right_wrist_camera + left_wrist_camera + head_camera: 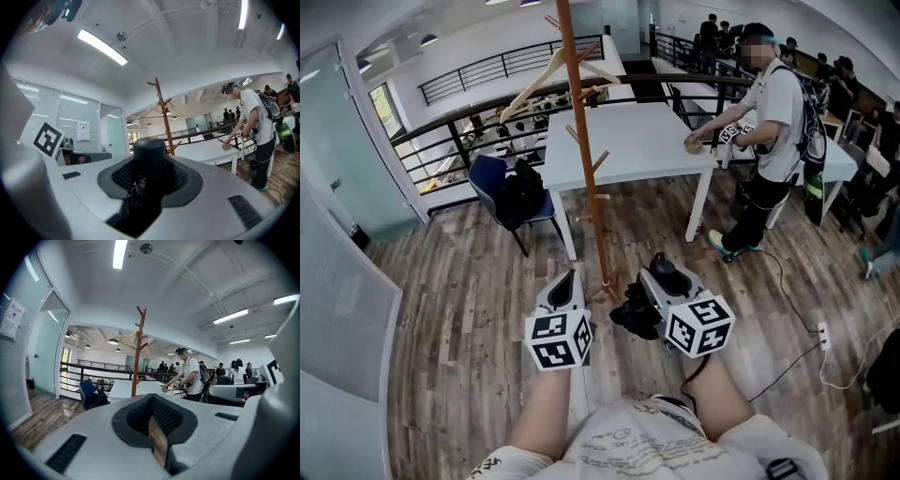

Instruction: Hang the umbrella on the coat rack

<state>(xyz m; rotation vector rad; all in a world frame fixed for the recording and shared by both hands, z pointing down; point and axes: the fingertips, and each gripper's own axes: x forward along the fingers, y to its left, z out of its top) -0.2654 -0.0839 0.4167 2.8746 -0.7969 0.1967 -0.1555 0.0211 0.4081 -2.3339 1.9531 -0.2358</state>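
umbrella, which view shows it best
The right gripper view: the umbrella handle stands large and centred, clamped in the right gripper. The head view shows its black folds small beside that gripper. The left gripper view shows none of it.

Wood-plank floor (459, 309) in brown and grey tones. White table (647, 145) in the middle; blue chair (486, 174) just beside its left corner, with a dark bundle (520, 192) on it, maybe a bag. Black railing (497, 67) behind, along an open edge. Glass partition (337, 319) on the left. White ceiling with long light strips (119, 254).
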